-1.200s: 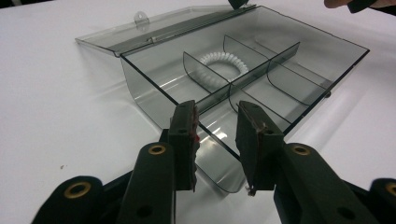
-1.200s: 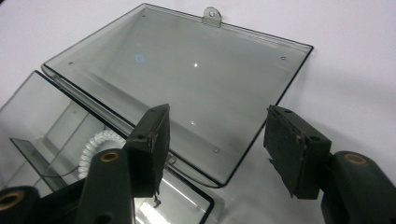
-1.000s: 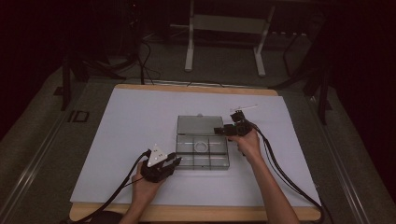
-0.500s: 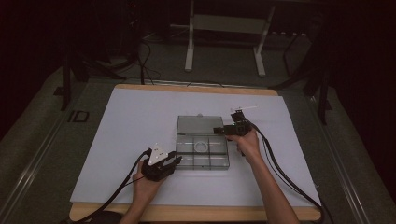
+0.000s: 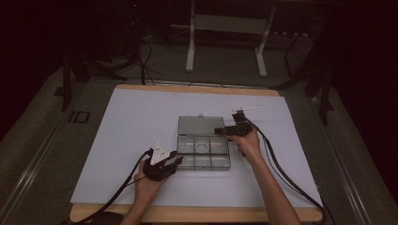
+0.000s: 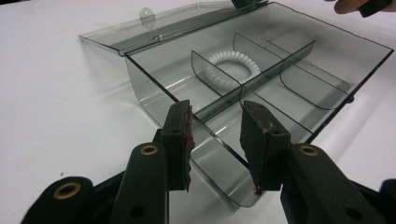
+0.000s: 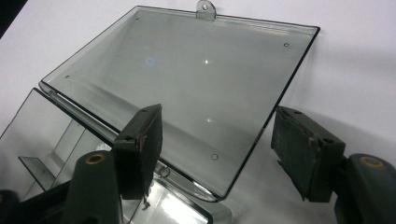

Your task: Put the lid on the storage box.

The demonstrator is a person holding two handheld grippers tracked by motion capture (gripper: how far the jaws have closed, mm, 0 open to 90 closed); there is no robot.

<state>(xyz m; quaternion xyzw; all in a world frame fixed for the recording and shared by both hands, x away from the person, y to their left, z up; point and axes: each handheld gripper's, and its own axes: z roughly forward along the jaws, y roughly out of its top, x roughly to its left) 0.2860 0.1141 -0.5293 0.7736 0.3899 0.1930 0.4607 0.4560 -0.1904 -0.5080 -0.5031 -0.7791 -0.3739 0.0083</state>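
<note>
Left tool [image 6: 215, 140] at lower centre of its own view, jaws apart and just been opening, straddling the near corner wall of the clear compartment box [image 6: 261, 88], pads not pressing; box sits mid-frame on the white surface [image 5: 131, 122] in the high view; white coiled hair tie [image 6: 235, 65] in a far compartment; right tool [image 7: 217, 151] wide open, holding nothing, over the edge of the flat-open lid [image 7: 187, 79] at the box's far side.

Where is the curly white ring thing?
The white coiled ring lies inside the clear box, in a middle compartment of the row next to the open lid.
</note>
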